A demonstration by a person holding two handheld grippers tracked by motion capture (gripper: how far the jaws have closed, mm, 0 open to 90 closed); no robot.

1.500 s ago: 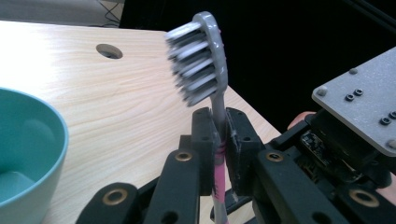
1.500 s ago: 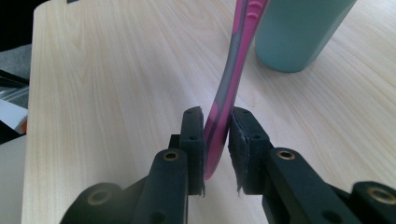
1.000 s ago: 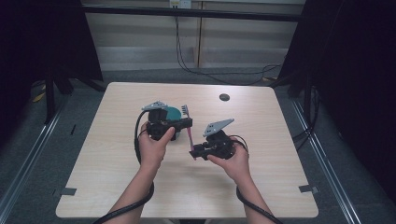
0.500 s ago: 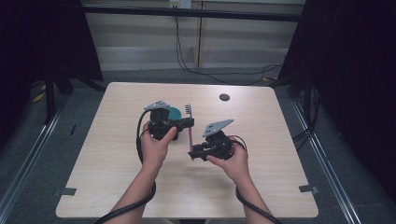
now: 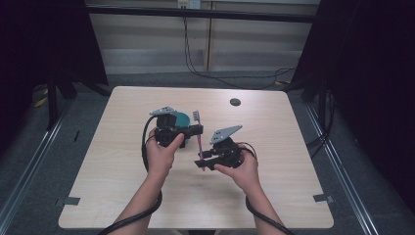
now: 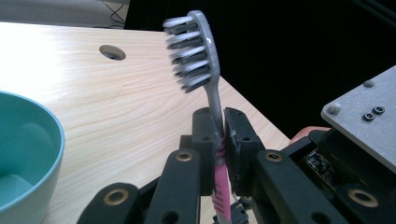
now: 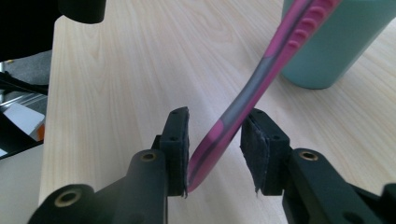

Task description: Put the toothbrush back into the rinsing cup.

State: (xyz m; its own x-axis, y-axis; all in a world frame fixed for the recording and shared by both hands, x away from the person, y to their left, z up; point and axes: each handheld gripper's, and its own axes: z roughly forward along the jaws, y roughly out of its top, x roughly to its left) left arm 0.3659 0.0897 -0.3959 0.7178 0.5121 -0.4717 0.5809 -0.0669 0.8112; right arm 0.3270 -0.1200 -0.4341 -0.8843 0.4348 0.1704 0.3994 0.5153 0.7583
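Pink toothbrush [image 6: 214, 100] clamped upright in left gripper [image 6: 218, 140]; right gripper [image 7: 215, 149] jaws just opening, handle end loose between them

Teal cup [image 6: 23, 158] cut off by frame

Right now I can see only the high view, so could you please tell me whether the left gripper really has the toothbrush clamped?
Observer: Yes, the left gripper is shut on the toothbrush at its grey neck, just below the bristles.
Operator: And the right gripper?
Observer: The right gripper has just been opening. The pink handle end sits between its pads, with a clear gap on one side.
Operator: Which way do the bristles face?
Observer: In the left gripper view, they face the teal cup.
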